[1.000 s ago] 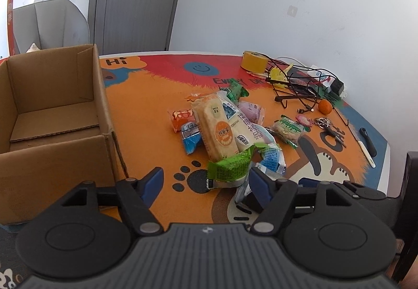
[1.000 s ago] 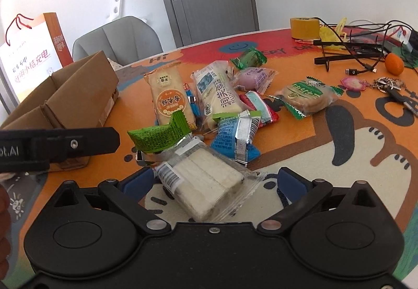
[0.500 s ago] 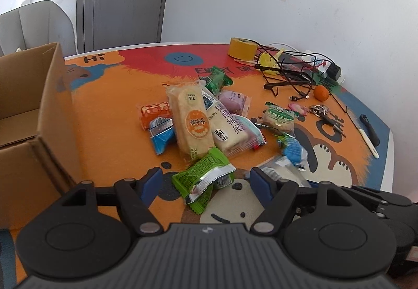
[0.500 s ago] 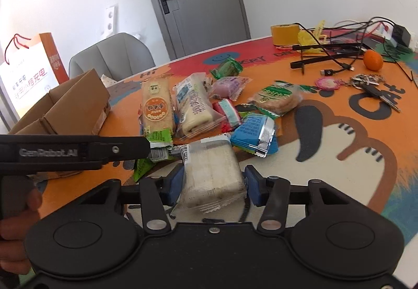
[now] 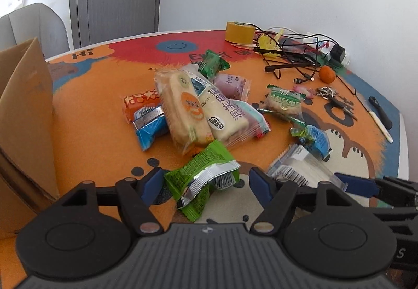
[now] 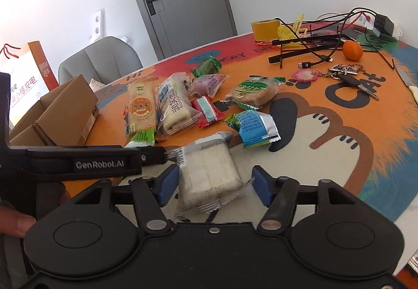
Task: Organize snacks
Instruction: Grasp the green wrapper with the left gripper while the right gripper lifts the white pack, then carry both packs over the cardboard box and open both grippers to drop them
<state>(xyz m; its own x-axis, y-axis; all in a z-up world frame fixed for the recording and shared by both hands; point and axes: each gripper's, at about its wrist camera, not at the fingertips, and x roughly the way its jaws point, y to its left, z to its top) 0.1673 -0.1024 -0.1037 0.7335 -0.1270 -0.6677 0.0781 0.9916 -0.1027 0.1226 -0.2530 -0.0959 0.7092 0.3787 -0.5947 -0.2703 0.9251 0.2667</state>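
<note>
Since earlier, my left gripper [image 5: 205, 183] slid over the green packet [image 5: 202, 175], jaws spread around it; right gripper [image 6: 213, 185] just reopened, white cake pack [image 6: 209, 174] loose between, both on table [image 6: 339, 132].

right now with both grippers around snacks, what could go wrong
The right hand-held gripper has just been opening; its pads stand apart from the white cake pack between them, so a lift now may leave it behind. The left hand-held gripper straddles the green foil snack off-centre, near one pad only, so closing might shove it sideways. The two grippers sit close together and could bump.
</note>
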